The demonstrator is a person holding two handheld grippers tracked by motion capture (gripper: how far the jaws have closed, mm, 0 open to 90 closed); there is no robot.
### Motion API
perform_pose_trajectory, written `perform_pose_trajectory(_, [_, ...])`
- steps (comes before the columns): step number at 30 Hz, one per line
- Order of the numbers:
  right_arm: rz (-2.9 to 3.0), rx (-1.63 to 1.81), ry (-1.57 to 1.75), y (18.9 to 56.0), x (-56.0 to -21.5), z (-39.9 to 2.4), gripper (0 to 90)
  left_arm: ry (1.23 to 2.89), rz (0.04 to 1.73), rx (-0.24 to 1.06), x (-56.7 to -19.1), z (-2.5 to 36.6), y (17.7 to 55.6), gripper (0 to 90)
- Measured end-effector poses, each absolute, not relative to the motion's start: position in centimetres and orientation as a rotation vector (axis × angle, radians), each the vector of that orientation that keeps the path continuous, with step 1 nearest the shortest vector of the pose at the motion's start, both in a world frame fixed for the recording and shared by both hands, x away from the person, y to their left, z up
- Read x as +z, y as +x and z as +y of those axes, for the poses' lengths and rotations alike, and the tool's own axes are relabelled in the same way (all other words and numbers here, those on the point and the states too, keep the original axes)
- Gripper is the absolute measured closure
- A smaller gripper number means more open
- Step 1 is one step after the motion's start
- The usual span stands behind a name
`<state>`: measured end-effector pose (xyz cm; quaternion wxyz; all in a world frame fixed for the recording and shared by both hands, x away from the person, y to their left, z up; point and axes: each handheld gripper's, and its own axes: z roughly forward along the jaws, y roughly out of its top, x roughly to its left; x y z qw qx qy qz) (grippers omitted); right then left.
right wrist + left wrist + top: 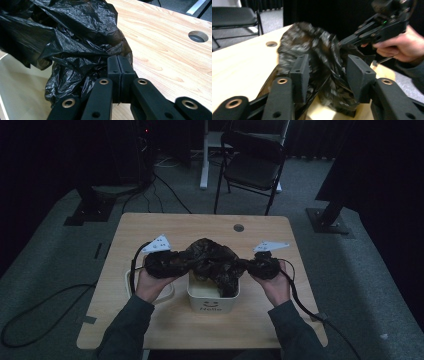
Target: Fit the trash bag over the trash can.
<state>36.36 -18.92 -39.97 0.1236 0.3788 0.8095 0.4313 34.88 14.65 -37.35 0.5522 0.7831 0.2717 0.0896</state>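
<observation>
A crumpled black plastic bin bag [212, 262] hangs bunched above a small white rectangular plastic bin [212, 299], which stands near the front edge of the pale wooden bench [150, 227], about midway between its front corners. The right gripper [120, 72] has its fingers [113, 75] pressed flat together with a fold of the film pinched between them, which seems meant to anchor that side of the bag over the bin's rim. The left gripper [328, 72] has its fingers [300, 72] spread wide; the film lies loosely between them and they do not press on it, so it looks to be letting go to seek a better hold on the bag's edge. Holding the bag from opposite sides this way would let its mouth be stretched over the bin, probably to line it.
</observation>
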Motion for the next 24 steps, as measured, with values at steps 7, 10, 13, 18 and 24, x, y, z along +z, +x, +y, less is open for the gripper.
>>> perform_pose_trajectory(7, [2.364, 1.247, 1.106, 36.3, -40.0, -19.0, 89.6, 1.826, 0.642, 0.214, -37.1, 15.1, 34.8, 46.8])
perform_pose_trajectory(10, [2.365, 1.248, 1.107, 36.4, -40.0, -19.0, 89.6, 1.829, 0.642, 0.217, -37.1, 15.3, 34.7, 46.3])
perform_pose_trajectory(13, [2.367, 1.247, 1.103, 36.3, -39.9, -19.0, 89.6, 1.834, 0.639, 0.217, -37.1, 15.5, 34.5, 46.1])
perform_pose_trajectory(18, [2.373, 1.248, 1.093, 36.3, -39.8, -18.9, 89.6, 1.851, 0.637, 0.231, -37.4, 15.7, 34.3, 44.1])
perform_pose_trajectory(24, [2.382, 1.241, 1.088, 36.3, -39.9, -18.8, 89.5, 1.864, 0.622, 0.233, -37.6, 15.8, 34.0, 38.8])
